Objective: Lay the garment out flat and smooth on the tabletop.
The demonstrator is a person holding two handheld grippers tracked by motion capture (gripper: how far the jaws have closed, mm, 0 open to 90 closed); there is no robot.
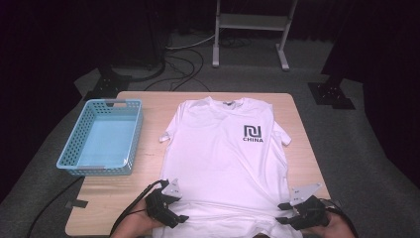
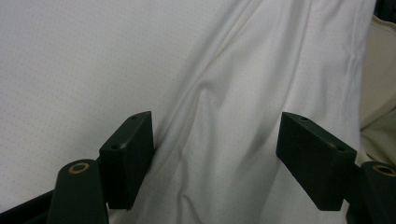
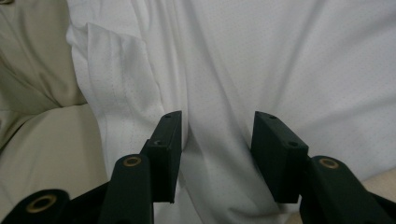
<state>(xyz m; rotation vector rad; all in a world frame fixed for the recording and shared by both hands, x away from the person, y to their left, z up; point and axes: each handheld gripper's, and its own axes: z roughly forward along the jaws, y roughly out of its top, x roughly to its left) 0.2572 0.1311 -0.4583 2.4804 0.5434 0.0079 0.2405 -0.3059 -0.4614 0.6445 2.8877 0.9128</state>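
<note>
Left hand-held gripper (image 1: 174,202) at the near left of the shirt (image 1: 225,163), by the hem, jaws apart with a broad gap. Seen along its own view (image 2: 215,163): both black jaws spread wide over white cloth (image 2: 140,70), a soft ridge of fabric running up between them, pads not pressing on it. Right hand-held gripper (image 1: 284,212) at the near right corner of the hem, jaws parted to a middling gap. Seen along its own view (image 3: 217,154): jaws standing on either side of a fold of the shirt (image 3: 280,60), cloth lying between them but no pinch to be made out; stitched hem edge just left of the jaws, beige cloth beyond it at the left of that view. No earlier picture to compare. Shirt spread flat and face up on the tabletop (image 1: 151,148), collar at the far edge, sleeves out to both sides, near hem hanging a little over the near edge between the two hands. Dark logo (image 1: 253,133) with the word CHINA on the chest, toward the right sleeve. Blue basket (image 1: 69,161) at the left of the tabletop, just beside the left sleeve but apart from it. Black cable (image 1: 131,210) trailing from the left gripper over the near edge. White stand (image 1: 250,22) on the floor beyond the tabletop, well apart.
</note>
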